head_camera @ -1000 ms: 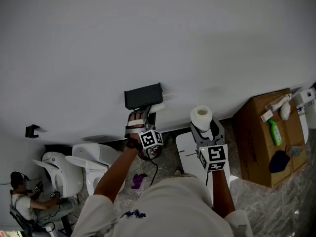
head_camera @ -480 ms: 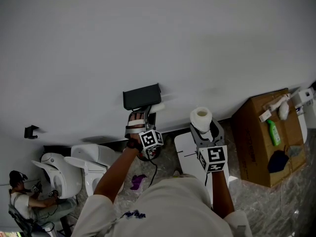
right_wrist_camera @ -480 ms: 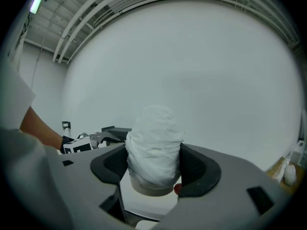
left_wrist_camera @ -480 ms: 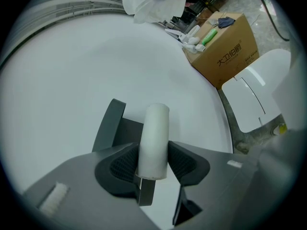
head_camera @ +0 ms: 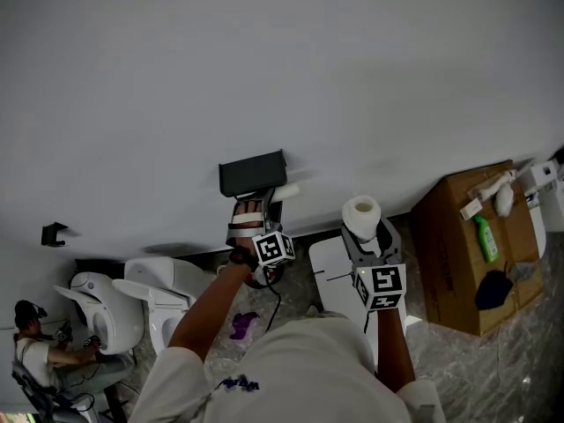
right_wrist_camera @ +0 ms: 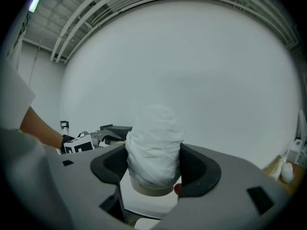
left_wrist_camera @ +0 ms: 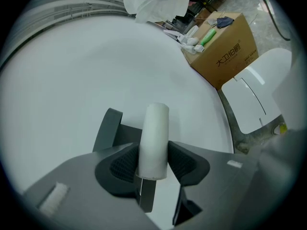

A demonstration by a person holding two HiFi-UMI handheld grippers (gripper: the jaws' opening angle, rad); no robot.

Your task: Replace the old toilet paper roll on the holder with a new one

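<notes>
Item 1. Seated person (head_camera: 37,361), far to the left of the left tool and lower in the head view.
Item 2. Two white toilets (head_camera: 107,311), between that person and the left tool.
Item 3. Left tool (head_camera: 256,208), pointed at the white wall (head_camera: 282,60). Its jaws were partly closed and clamped on the old roll tube (left_wrist_camera: 154,137), one pad pressing each side.
Item 4. Old roll tube, narrow and bare white, stood between the left tool's jaws and stuck out past their tips.
Item 5. Dark holder (head_camera: 254,173), on the wall just beyond the left tool's tips, close against the tube. Whether the tube still sat on it could not be told.
Item 6. Right tool (head_camera: 363,229), well apart from the left tool. Its jaws stood wide and gripped the new toilet paper roll (right_wrist_camera: 154,147), full and white, which reached past the pads.
Item 7. Cardboard box (head_camera: 458,254), right of the right tool, with a green bottle (head_camera: 486,238) on top.
</notes>
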